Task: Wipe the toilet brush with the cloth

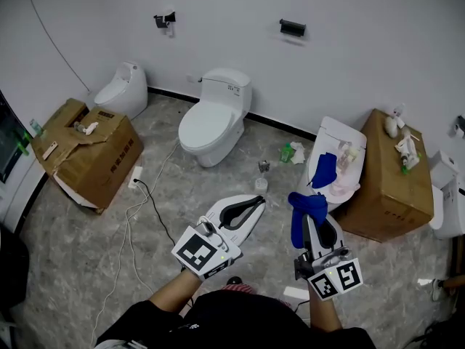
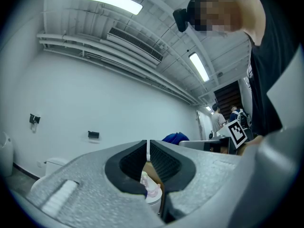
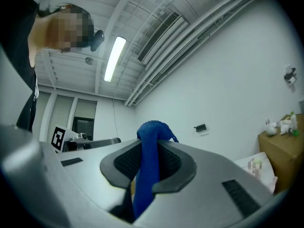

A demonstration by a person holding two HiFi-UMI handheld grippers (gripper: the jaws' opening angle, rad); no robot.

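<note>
My right gripper (image 1: 308, 215) is shut on a blue cloth (image 1: 303, 208), which bunches over the tips and hangs down between the jaws. In the right gripper view the same cloth (image 3: 146, 175) runs down through the gripper (image 3: 151, 145). My left gripper (image 1: 259, 200) is held beside it on the left, jaws shut with nothing seen between them; in its own view the gripper (image 2: 148, 147) points at the far wall. A small grey-and-white object (image 1: 261, 175) stands on the floor ahead; I cannot tell whether it is the toilet brush. A second blue cloth (image 1: 325, 170) lies on a white toilet (image 1: 350, 138) at the right.
A white toilet (image 1: 215, 118) stands at the wall in the middle and a smaller one (image 1: 123, 89) at the left. Cardboard boxes sit at the left (image 1: 94, 155) and right (image 1: 396, 187). A cable (image 1: 142, 206) trails over the floor. A green item (image 1: 288, 152) lies by the wall.
</note>
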